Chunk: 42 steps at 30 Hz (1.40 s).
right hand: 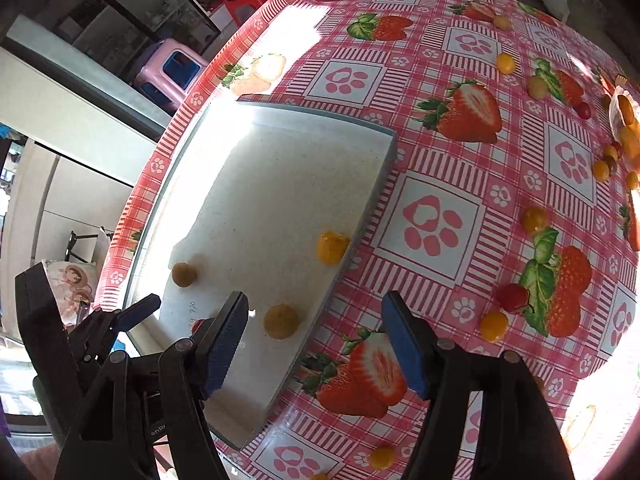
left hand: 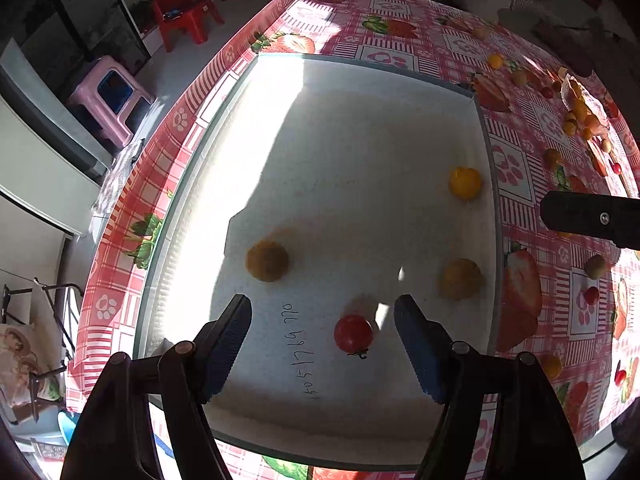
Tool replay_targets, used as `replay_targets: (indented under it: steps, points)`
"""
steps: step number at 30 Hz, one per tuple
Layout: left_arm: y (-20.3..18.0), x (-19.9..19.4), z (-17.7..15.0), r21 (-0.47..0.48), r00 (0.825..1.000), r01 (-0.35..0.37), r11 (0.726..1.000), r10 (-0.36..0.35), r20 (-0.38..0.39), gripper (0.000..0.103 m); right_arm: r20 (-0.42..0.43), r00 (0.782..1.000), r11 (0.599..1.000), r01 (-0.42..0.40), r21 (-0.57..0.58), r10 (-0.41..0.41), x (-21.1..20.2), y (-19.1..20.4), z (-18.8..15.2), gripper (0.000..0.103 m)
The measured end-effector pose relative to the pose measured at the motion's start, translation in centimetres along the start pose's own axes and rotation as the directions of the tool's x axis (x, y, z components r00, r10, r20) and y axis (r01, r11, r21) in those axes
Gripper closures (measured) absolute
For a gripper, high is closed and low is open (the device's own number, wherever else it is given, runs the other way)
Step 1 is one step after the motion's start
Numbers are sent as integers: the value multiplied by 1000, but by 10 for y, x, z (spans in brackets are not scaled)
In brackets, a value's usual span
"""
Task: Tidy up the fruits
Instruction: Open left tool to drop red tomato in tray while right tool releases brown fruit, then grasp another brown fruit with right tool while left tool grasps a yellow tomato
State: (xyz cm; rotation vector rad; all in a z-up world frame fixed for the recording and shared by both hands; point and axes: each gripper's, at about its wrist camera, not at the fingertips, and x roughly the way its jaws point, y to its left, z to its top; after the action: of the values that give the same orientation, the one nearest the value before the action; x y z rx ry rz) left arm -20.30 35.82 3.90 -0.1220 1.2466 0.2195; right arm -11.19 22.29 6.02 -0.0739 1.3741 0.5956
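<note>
A: How are the tongs seen?

B: The left tongs [left hand: 322, 346] are spread apart above the white tray [left hand: 280, 92], with nothing gripped; a red tomato [left hand: 353, 334] is lying loose on the tray between the pads. The right tongs [right hand: 314, 344] are likewise parted and empty, over the tray's edge.

A: And the fruits?

B: Three yellow fruits [left hand: 465, 183] are found on the tray; many others are scattered over the table [right hand: 432, 224].

I'm working in a home: a strawberry-print tablecloth [right hand: 460, 168] covers the table, with plastic stools [left hand: 114, 98] and a cabinet [left hand: 86, 20] beyond.
</note>
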Motion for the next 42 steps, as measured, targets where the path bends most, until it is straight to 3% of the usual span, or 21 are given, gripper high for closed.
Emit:
replay_targets:
  steps: [7, 13, 21, 33, 39, 42]
  points:
    - [-41, -16, 18, 95, 998, 42, 995, -45, 39, 28, 30, 985, 983, 166, 80, -168, -28, -61, -29, 30]
    - [-83, -26, 30, 182, 995, 80, 980, -90, 49, 28, -7, 973, 961, 227, 160, -229, -29, -105, -53, 30]
    - [-123, -29, 27, 246, 991, 125, 961, -134, 20, 28, -33, 975, 949, 222, 222, -221, -21, -128, -67, 30]
    - [-161, -15, -36, 327, 981, 188, 926, -165, -98, 28, -52, 978, 957, 209, 203, -202, -12, -136, -71, 41]
    - [-171, 1, -54, 314, 979, 185, 931, -148, -139, 28, -51, 975, 960, 221, 173, -215, -7, -130, -66, 41]
    - [-174, 4, -57, 304, 979, 181, 935, -142, -146, 28, -49, 972, 960, 235, 153, -230, -5, -124, -65, 47]
